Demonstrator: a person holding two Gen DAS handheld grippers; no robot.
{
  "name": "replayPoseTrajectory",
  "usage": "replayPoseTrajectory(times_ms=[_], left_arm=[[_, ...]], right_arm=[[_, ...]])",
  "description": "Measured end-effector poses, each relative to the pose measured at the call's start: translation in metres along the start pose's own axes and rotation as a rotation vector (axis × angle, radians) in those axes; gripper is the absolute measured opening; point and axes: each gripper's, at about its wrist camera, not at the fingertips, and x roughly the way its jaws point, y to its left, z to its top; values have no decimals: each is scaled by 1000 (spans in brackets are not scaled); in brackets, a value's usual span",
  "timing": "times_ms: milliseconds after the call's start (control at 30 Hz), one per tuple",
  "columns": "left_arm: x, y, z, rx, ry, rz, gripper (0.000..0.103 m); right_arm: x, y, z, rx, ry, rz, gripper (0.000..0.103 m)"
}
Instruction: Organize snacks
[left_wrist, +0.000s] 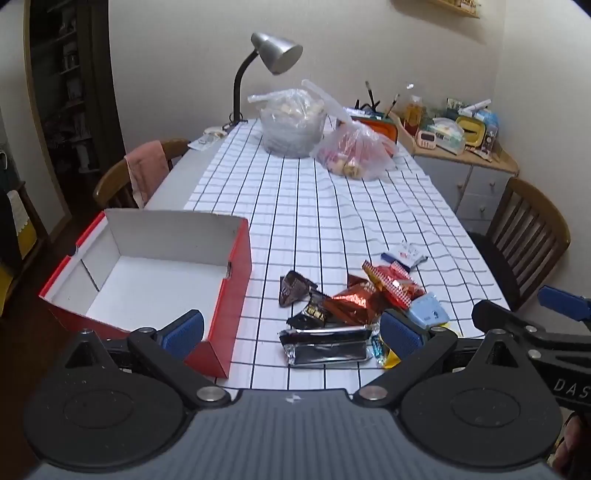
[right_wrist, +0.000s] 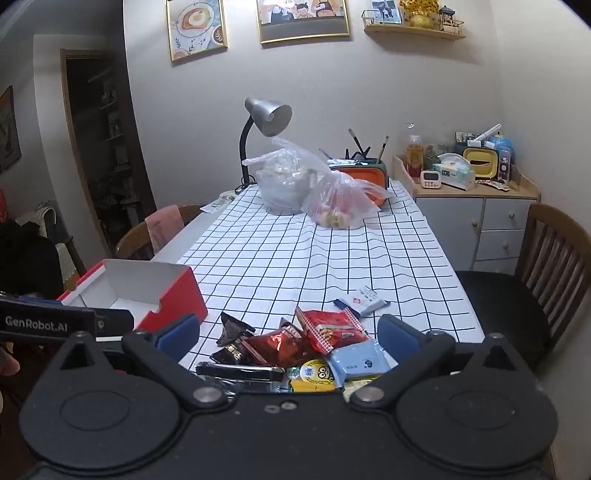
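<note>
Both claws, left claw (left_wrist: 291, 330) and right claw (right_wrist: 288, 334), gape wide and empty over the snack pile (left_wrist: 354, 306), ready to load the open red box (left_wrist: 147, 273).

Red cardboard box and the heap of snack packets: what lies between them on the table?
Nothing: only bare checked tablecloth separates the red cardboard box from the snack packets, clearest in the left wrist view.

Dim, soft indoor light, dark doorway (left_wrist: 66, 92) at left, strong fisheye bending at edges, slightly soft focus
</note>
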Motion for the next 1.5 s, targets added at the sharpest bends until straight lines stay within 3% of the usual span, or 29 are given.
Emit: replayPoseTrajectory(times_ms=[667, 1500], left_arm=[[-12, 19, -12, 0, 21, -3, 102], [-15, 18, -10, 16, 23, -4, 102]], right_arm=[[-5, 22, -4, 21, 81, -27, 103], [0, 21, -2, 30, 104, -14, 102]])
